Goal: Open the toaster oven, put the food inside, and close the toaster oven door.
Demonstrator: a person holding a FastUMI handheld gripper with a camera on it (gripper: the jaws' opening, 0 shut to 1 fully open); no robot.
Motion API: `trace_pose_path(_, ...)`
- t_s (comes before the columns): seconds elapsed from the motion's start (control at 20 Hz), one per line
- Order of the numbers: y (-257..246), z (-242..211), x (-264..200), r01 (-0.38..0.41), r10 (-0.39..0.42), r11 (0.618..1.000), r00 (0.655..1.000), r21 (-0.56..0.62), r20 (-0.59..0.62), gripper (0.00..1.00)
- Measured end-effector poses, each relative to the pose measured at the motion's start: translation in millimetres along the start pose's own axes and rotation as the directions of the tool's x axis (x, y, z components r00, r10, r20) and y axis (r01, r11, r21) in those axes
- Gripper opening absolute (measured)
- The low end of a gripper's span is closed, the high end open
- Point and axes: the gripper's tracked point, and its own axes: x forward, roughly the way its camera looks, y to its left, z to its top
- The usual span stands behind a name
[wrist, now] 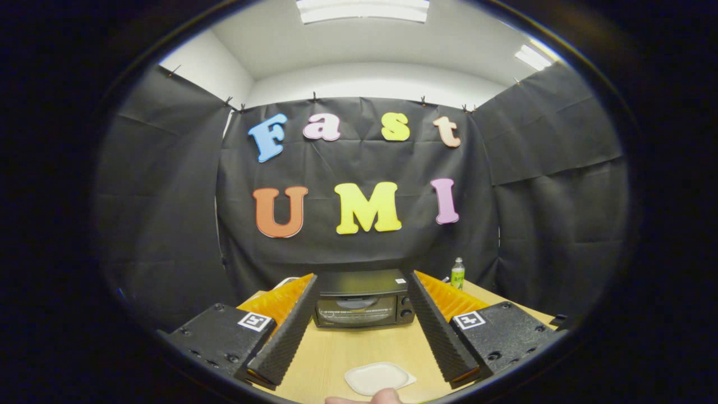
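toaster oven (363, 300) door shut, stood at table's (331, 353) far edge beyond gripper (362, 328), jaws spread wide, holding nothing, white tray (377, 377) lay between fingers on bare tabletop, green bottle (458, 274) beside oven

Gripper (362, 325), forward view: two long fingers (289, 331) with finely ribbed inner faces, standing wide apart with nothing between them. Each joins a flat, textured mounting block (221, 336) bearing recessed screws and one square black-and-white fiducial marker (256, 321).
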Motion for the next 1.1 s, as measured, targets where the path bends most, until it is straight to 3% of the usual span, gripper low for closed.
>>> trace_pose_path(1.1, 0.7, 3.1, 5.3, 0.034, -0.033, 0.999, 0.999, -0.031, 0.028, 1.00)
